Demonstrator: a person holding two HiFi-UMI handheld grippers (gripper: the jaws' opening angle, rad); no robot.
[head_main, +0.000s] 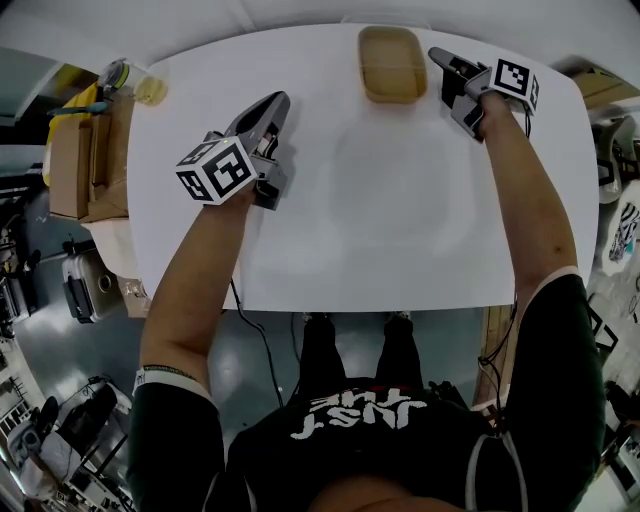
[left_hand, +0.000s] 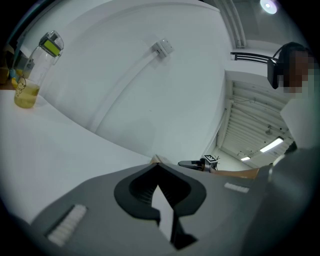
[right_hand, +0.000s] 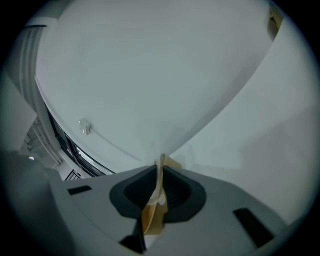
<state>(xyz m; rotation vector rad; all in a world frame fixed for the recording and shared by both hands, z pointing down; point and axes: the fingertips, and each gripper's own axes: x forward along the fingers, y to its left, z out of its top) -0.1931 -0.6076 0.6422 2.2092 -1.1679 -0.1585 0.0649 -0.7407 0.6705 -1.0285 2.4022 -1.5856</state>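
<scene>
Head view is taken up by a white surface (head_main: 400, 230), at whose far edge a tan tray (head_main: 392, 62) is laid. The right gripper (head_main: 438, 54) is held just beside the tray's right rim, pointed toward the far edge. In the right gripper view its fingers (right_hand: 185, 197) are seen pressed together on a thin tan strip (right_hand: 154, 212), which is shown edge-on; whether this strip is part of the tray cannot be told. The left gripper (head_main: 278, 102) is held over a bare part of the surface, well apart from the tray. In the left gripper view its fingers (left_hand: 135, 192) are seen closed tip to tip, with nothing between them. A bottle (head_main: 150, 88) of yellow liquid is stood at the far left corner, near cardboard boxes (head_main: 75, 165)
</scene>
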